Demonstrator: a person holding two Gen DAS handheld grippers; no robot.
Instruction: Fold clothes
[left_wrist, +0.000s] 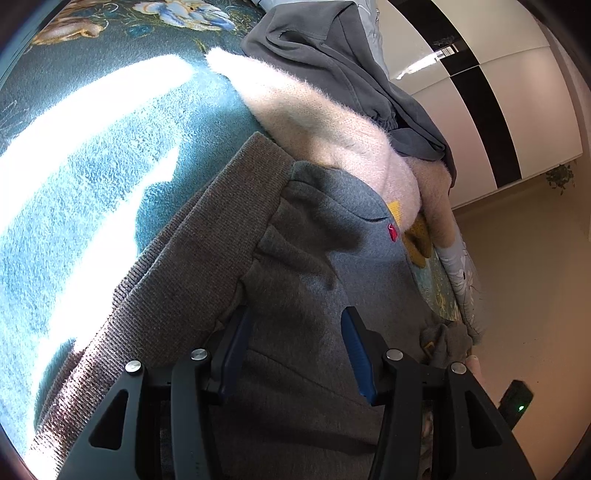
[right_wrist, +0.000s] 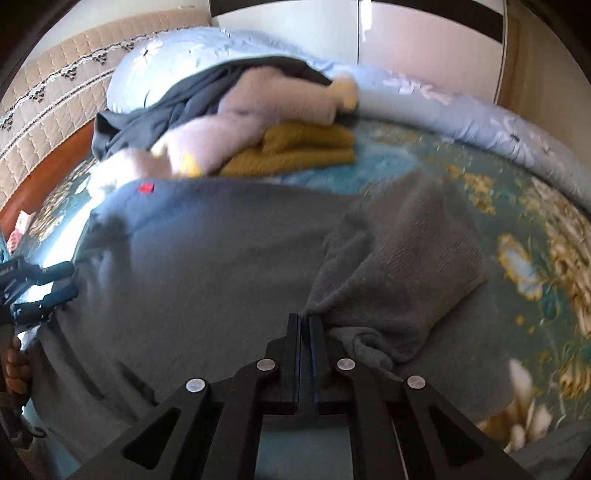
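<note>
Right wrist: right gripper (right_wrist: 304, 321) fingers pinch grey sweatshirt (right_wrist: 207, 258); left gripper (left_wrist: 295, 325) fingers spread; red tag (left_wrist: 392, 233) unreadable.

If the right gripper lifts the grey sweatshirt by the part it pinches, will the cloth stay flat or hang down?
The grey sweatshirt will probably hang limp: where the right gripper pinches it, the fabric already bunches into soft folds. It looks thick and fleecy, so likely rather heavy for cloth. It should hardly slide on the fuzzy teal blanket and may drag instead.
</note>
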